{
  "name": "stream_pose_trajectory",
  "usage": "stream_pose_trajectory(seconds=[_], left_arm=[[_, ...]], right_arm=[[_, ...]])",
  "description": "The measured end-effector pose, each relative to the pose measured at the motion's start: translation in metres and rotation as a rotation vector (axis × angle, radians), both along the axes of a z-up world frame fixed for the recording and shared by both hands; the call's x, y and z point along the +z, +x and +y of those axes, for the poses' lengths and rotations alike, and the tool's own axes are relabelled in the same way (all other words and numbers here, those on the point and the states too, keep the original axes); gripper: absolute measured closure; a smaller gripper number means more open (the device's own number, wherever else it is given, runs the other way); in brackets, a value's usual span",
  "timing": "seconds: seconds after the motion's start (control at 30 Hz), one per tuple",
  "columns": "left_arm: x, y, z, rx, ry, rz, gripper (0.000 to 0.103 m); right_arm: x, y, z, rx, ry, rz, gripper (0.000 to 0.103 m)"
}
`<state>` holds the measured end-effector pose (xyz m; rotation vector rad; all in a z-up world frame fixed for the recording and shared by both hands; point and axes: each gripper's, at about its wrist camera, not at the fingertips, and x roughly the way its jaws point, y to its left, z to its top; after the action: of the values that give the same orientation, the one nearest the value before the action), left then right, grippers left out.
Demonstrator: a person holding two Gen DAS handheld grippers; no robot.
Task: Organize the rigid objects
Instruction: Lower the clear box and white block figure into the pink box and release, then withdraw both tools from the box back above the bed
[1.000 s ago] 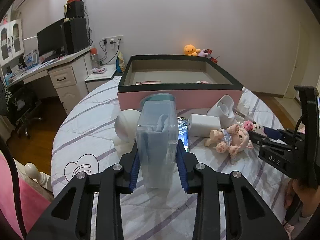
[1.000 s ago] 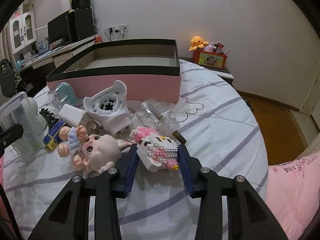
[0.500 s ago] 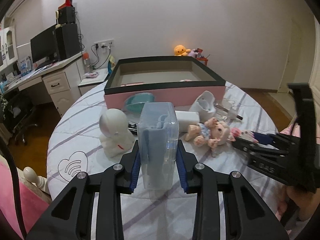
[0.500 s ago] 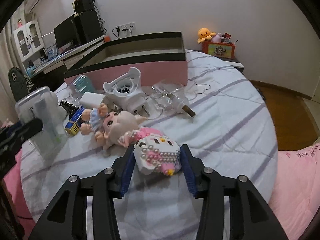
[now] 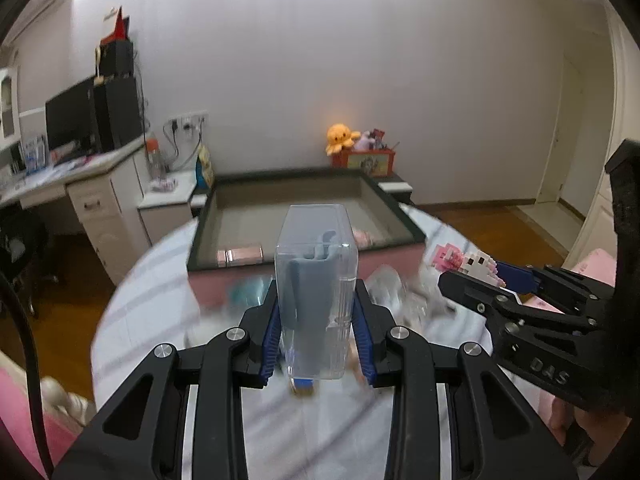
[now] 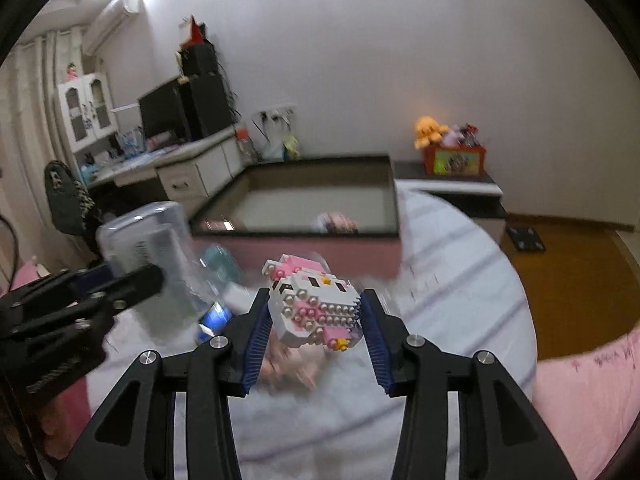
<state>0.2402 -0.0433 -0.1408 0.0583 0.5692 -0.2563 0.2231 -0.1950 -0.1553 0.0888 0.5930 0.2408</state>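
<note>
My left gripper [image 5: 316, 300] is shut on a clear plastic case [image 5: 315, 280] with a grey item inside, held upright above the bed. A pink and white block-built cat figure [image 6: 316, 306] sits clamped in my right gripper [image 6: 316, 308], also lifted off the bedding. Beyond both stands the large pink box with a dark rim [image 5: 400, 220], open at the top, holding a pink slim item [image 5: 239, 255] and a small pink thing [image 5: 366, 236]. The right gripper and its cat figure [image 5: 472, 264] show at the right of the left wrist view; the left gripper and its clear case [image 6: 152, 248] show at the left of the right wrist view.
Blurred toys lie on the striped bedding [image 6: 460, 280] in front of the box, among them a blue item [image 6: 214, 318] and a teal one [image 6: 220, 264]. A desk with a monitor [image 5: 68, 120] stands at the left. An orange plush [image 5: 340, 138] sits on a nightstand behind.
Both grippers have risen off the bedding with their loads. The views now look over the box's front wall into its inside, and the toys below have blurred.
</note>
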Motion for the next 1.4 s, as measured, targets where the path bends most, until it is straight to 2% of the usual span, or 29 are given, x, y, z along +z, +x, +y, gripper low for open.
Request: stream_pose_trajectory(seconds=[0.13,0.27,0.33,0.43,0.53,0.6,0.7,0.73,0.87,0.9,0.97,1.03,1.1,1.2,1.27,1.4], left_arm=[[0.017,0.049,0.001,-0.034,-0.001,0.019,0.07],[0.02,0.104,0.002,-0.021,0.053,0.051,0.07],[0.015,0.139,0.006,-0.01,0.079,0.097,0.07],[-0.002,0.182,0.013,-0.003,0.098,0.167,0.07],[-0.024,0.211,0.02,0.009,0.107,0.24,0.071],[-0.037,0.223,0.025,0.021,0.095,0.286,0.07],[-0.044,0.229,0.024,0.042,0.144,0.298,0.068],[-0.044,0.229,0.025,0.045,0.136,0.303,0.066],[-0.037,0.221,0.036,0.058,0.093,0.265,0.029],[-0.032,0.214,0.039,0.066,0.087,0.244,0.027],[-0.018,0.196,0.045,0.053,0.051,0.207,0.021],[-0.005,0.175,0.049,0.054,0.039,0.159,0.012],[0.009,0.153,0.051,0.068,0.048,0.105,0.008],[0.031,0.112,0.055,0.073,0.036,0.03,0.007],[0.044,0.084,0.057,0.078,0.025,-0.017,0.001],[0.063,0.026,0.061,0.142,0.05,-0.13,0.0]], right_arm=[[0.023,0.034,0.008,0.054,0.018,-0.03,0.058],[0.031,0.088,0.02,0.096,0.011,0.005,0.058],[0.029,0.117,0.027,0.103,-0.005,0.031,0.058],[0.018,0.161,0.034,0.111,-0.008,0.1,0.057],[-0.007,0.202,0.039,0.133,0.024,0.207,0.057],[-0.024,0.221,0.043,0.133,0.028,0.262,0.057],[-0.04,0.233,0.048,0.132,0.031,0.301,0.057],[-0.044,0.235,0.049,0.131,0.031,0.311,0.057],[-0.05,0.236,0.041,0.09,0.038,0.338,0.055],[-0.048,0.232,0.036,0.086,0.05,0.326,0.053],[-0.04,0.221,0.03,0.056,0.037,0.286,0.03],[-0.026,0.204,0.023,0.032,0.023,0.236,0.021],[-0.01,0.182,0.019,0.039,0.041,0.187,0.021],[0.017,0.14,0.019,0.038,0.013,0.083,0.02],[0.031,0.116,0.018,0.032,0.0,0.034,0.019],[0.054,0.058,0.019,0.02,-0.014,-0.065,0.018]])
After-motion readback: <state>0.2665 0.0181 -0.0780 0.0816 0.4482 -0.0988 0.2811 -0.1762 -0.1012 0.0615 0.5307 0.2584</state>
